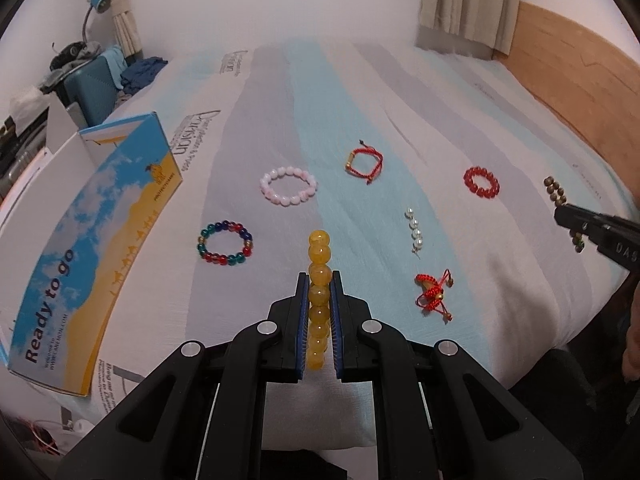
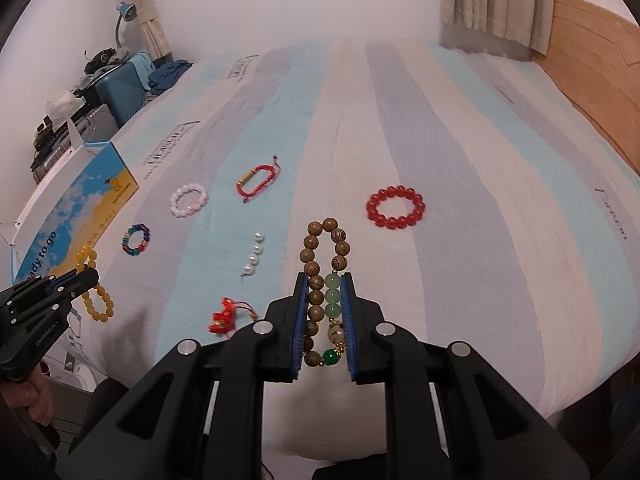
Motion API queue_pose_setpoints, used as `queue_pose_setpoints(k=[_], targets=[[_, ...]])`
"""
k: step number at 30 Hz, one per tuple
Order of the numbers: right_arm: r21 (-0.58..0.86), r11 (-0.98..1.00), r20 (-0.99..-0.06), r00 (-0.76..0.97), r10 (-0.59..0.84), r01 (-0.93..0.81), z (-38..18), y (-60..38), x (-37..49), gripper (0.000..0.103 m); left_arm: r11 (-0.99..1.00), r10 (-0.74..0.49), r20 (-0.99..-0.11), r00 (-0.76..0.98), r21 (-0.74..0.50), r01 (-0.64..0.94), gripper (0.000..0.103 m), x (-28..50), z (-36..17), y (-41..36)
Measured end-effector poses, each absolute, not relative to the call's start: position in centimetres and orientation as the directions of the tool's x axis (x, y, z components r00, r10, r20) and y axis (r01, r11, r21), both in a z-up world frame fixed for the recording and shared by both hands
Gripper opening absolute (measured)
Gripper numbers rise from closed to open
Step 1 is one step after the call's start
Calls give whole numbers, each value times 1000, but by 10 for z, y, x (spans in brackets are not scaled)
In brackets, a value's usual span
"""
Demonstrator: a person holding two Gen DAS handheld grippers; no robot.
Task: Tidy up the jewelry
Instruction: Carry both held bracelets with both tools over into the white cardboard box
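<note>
1. Jewelry: nine pieces are visible, all out on the striped bedsheet [image 2: 400, 120] or in the grippers; none can be seen inside the box [image 1: 100, 216] at 9 o'clock in the left wrist view. Its interior is not visible.
2. Left gripper [image 1: 319, 280]: pads pressed against the yellow bead bracelet [image 1: 319, 300], which stands edge-on between them. In the right wrist view it appears lifted, just beside the box.
3. Right gripper [image 2: 325, 282]: pinching the wooden bead bracelet [image 2: 326, 240], its loop projecting toward 12 o'clock.
4. Still lying loose on the sheet: pink bracelet [image 1: 288, 186], multicoloured bracelet [image 1: 225, 243], red cord bracelet [image 1: 363, 162], red bead bracelet [image 2: 395, 207], pearl strand [image 1: 414, 227], and red knotted charm [image 1: 434, 290] at 3 o'clock of the left gripper.
5. Assessment: early stage. Two items are in hand and not yet placed; six remain untouched, well apart from one another.
6. Likely destination is the box, though this is a judgement only.
</note>
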State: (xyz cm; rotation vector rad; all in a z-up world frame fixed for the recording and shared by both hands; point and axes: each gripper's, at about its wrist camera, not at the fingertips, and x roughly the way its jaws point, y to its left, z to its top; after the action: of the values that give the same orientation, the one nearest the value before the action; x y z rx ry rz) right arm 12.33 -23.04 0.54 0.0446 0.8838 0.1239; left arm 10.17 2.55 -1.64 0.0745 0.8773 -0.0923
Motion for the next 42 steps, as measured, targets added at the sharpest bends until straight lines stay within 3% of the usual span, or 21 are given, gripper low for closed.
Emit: queue_pose_setpoints(k=[27,42], targets=[[47,964,-695,684,221,-263,90,-100,134,15,1000,-2,-700,714,18,20,9,93,71,111],[21,901,-702,636,321,-432,88,11,149,15,995,86,-698,711,32,-90,9,89,90,191]])
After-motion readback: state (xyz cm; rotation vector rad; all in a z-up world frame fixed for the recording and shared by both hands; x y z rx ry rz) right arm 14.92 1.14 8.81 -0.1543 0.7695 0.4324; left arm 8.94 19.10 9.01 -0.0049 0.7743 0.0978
